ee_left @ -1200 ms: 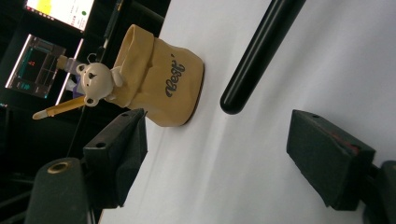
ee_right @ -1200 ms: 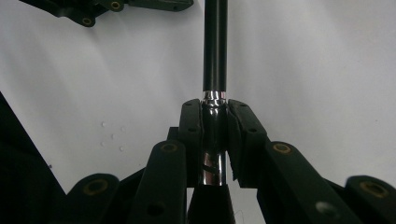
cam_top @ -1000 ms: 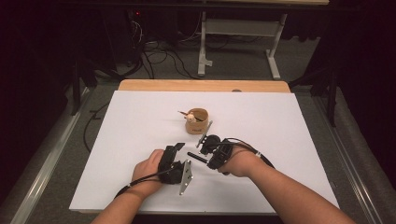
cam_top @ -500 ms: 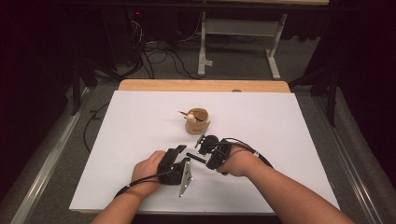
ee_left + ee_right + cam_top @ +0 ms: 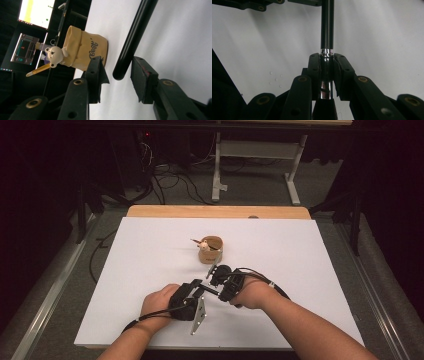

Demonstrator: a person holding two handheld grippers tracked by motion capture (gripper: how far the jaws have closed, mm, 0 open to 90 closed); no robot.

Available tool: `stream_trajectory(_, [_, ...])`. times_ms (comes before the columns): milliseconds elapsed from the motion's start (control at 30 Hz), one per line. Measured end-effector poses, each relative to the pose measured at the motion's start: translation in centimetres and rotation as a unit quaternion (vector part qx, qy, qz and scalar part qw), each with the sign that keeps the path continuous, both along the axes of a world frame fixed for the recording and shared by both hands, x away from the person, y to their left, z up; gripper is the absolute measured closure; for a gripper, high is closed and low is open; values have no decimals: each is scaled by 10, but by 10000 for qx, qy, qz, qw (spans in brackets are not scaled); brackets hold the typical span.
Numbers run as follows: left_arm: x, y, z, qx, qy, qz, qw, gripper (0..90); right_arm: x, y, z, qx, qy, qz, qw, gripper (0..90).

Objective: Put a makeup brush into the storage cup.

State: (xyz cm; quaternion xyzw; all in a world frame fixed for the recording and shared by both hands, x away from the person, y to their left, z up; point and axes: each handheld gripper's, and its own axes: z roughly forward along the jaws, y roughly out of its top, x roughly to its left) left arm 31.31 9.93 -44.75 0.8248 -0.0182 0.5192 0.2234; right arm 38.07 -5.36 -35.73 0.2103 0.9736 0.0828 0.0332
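A black pen (image 5: 327, 25) with a silver band lies level over the white table (image 5: 300, 255), and my right gripper (image 5: 327, 58) is shut on it at the band. The pen's free end (image 5: 132, 37) reaches between the jaws of my left gripper (image 5: 119, 67). Those jaws have just been closing, but a gap remains on both sides and the pads do not touch the pen. In the high view both grippers meet near the front middle, left gripper (image 5: 192, 287) and right gripper (image 5: 216, 279). A tan pot (image 5: 212, 251) marked "Best" (image 5: 85, 50) holds a small bear figure and a pencil.
A wooden board edge (image 5: 215, 211) runs along the table's far side. Beyond it stand a white frame (image 5: 250, 150) and floor cables. Lit screens (image 5: 35, 12) appear past the table in the left gripper view. White surface stretches left and right of the hands.
The left gripper's jaws have drawn closer around the pen's end. Both hands have stayed where they were.
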Motion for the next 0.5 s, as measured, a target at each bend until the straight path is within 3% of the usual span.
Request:
stream_trajectory(233, [0, -1, -2, 147, -33, -37, 9999, 660, 0, 3, 2, -14, 2, 41, 10000, 791])
stream_trajectory(500, [0, -1, -3, 144, -14, -31, 9999, 725, 1, 3, 4, -16, -12, 45, 10000, 791])
